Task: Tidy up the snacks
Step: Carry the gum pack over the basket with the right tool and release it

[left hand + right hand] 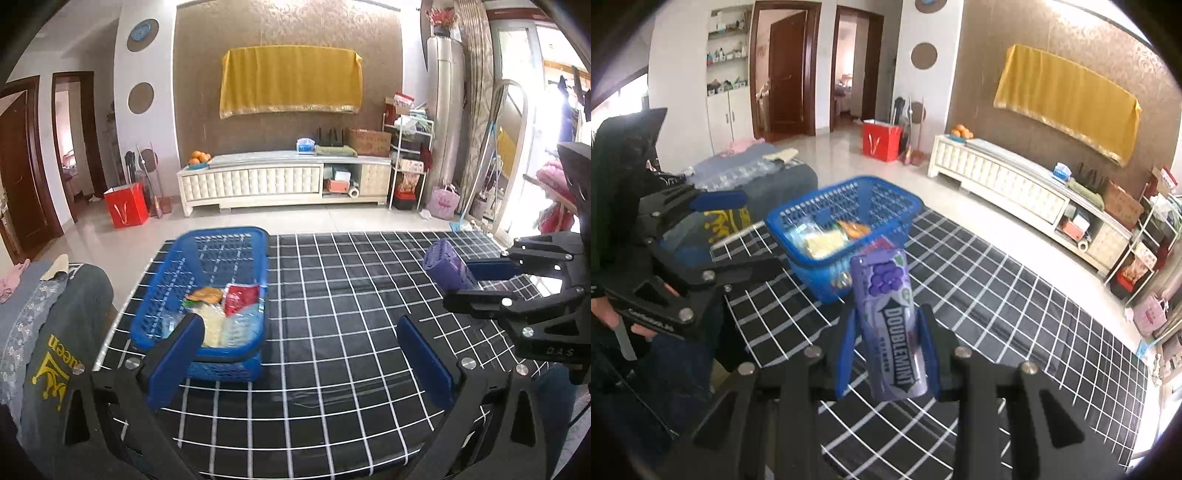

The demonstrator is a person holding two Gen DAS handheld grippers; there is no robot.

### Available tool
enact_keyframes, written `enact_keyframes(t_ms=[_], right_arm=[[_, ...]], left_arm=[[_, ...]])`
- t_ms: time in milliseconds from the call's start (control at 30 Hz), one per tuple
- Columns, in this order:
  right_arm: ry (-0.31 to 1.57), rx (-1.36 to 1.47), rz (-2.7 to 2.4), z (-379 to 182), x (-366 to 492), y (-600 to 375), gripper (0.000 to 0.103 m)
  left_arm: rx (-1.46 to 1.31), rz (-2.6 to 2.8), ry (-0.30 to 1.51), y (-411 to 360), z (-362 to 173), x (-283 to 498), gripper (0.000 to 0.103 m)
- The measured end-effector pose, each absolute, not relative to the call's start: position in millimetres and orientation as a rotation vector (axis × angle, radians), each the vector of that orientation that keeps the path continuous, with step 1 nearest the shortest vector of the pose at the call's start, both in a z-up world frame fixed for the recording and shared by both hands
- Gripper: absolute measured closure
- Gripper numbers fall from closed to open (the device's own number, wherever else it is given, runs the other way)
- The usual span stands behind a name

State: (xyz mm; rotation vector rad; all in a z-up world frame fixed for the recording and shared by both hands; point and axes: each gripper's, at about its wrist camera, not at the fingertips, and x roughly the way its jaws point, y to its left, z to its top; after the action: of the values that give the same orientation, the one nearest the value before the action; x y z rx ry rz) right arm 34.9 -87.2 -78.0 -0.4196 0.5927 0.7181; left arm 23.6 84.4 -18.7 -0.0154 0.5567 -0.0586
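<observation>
A purple Doublemint gum container (891, 328) sits pinched between the blue pads of the right hand-held gripper (889, 354), held above the black-and-white checked tabletop (1015, 295) and just short of the blue plastic basket (798, 218). That basket stands near the tabletop's left edge, holding several snack packets (221, 314). The left hand-held gripper (299, 354) hangs beside the basket with its fingers spread wide and nothing between them.
</observation>
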Motion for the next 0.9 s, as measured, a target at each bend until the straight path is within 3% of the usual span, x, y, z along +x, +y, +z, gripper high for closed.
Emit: enact_keyframes(t_ms=[533,900], right_arm=[[0.571,-0.384,0.777,-40.6,60.7,9.7,0.066],[0.747,-0.367,0.746,-80.7,123.5,75.8,0.066]], left_arm=[[-0.084,0.005,0.575,193.9,9.8,45.8,0.0],[-0.092,0.038,0.679,260.6,-18.5,103.4,0.0]])
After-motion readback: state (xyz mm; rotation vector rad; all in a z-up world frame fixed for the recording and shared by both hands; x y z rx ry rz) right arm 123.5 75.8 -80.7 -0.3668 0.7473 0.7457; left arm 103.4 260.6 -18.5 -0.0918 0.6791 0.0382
